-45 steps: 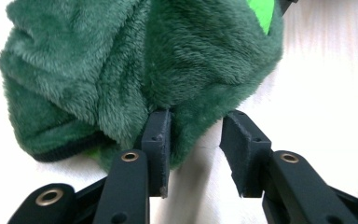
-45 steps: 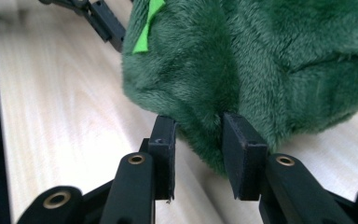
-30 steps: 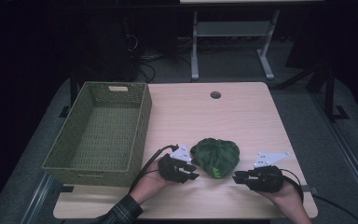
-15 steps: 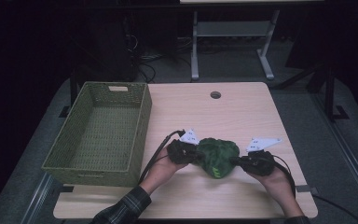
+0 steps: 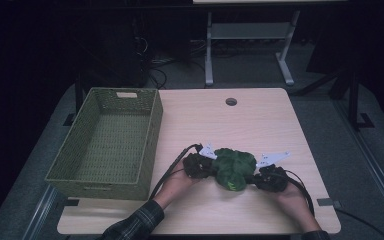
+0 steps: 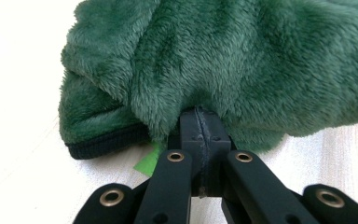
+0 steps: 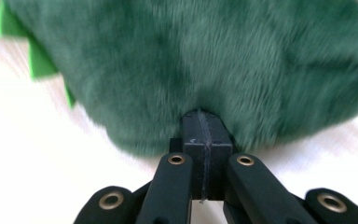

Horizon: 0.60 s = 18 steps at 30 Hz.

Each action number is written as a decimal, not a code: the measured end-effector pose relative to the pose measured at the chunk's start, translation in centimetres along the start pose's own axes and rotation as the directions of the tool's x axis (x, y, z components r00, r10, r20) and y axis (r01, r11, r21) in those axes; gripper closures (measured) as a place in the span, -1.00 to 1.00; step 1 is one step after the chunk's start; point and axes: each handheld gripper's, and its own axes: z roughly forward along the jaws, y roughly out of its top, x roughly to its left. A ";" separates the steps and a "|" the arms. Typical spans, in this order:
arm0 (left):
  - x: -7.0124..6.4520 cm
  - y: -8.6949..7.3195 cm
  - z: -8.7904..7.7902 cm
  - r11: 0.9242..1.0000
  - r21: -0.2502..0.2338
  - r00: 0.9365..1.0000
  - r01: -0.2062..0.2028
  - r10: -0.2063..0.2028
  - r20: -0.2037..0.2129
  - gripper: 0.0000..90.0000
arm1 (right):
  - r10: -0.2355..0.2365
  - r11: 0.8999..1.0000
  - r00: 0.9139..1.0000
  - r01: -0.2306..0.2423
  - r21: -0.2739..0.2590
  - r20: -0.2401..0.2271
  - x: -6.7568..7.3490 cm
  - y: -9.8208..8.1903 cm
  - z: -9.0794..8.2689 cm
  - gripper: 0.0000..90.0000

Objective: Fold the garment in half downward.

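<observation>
A bunched dark green fleece garment (image 5: 234, 167) lies on the wooden table (image 5: 220, 125), toward its near edge. It has a black ribbed hem (image 6: 102, 144) and bright green felt trim (image 7: 32, 60). My left gripper (image 5: 211, 170) meets its left side and my right gripper (image 5: 254, 177) its right side, each in a person's hand. In the left gripper view the jaws are shut flat together, and the left gripper (image 6: 199, 114) has its tip pushed into the pile (image 6: 242, 60). The right gripper (image 7: 200, 116) is shut the same way against the blurred fleece (image 7: 205, 56). No fabric shows along either seam.
An empty green woven basket (image 5: 152, 135) stands on the table's left part, close to the left hand. A round cable hole (image 5: 231, 101) sits near the far edge. Black cables trail from both grippers. A metal stand (image 5: 245, 35) is on the floor beyond.
Both hands have moved inward from either side until the gripper tips reached the fleece. The garment looks a little more bunched between them.
</observation>
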 end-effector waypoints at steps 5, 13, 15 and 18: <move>0.2 0.0 -0.4 1.000 0.000 1.000 -0.011 0.011 0.003 0.99 | -0.017 1.000 1.000 0.017 -0.008 0.009 0.3 -0.4 -0.6 1.00; -0.5 -0.5 -2.7 0.999 -0.037 1.000 -0.010 0.011 0.014 0.97 | 0.025 0.996 0.998 -0.020 -0.083 0.058 -0.9 -0.7 -3.4 1.00; -1.0 -0.7 -3.2 0.999 -0.051 1.000 -0.003 0.004 0.021 0.97 | 0.031 0.995 0.997 -0.024 -0.096 0.069 -1.3 -0.7 -3.9 1.00; -1.7 -0.8 -3.7 0.998 -0.057 0.999 -0.009 0.011 0.038 0.95 | 0.045 0.992 0.995 -0.034 -0.122 0.086 -2.1 -0.5 -4.6 1.00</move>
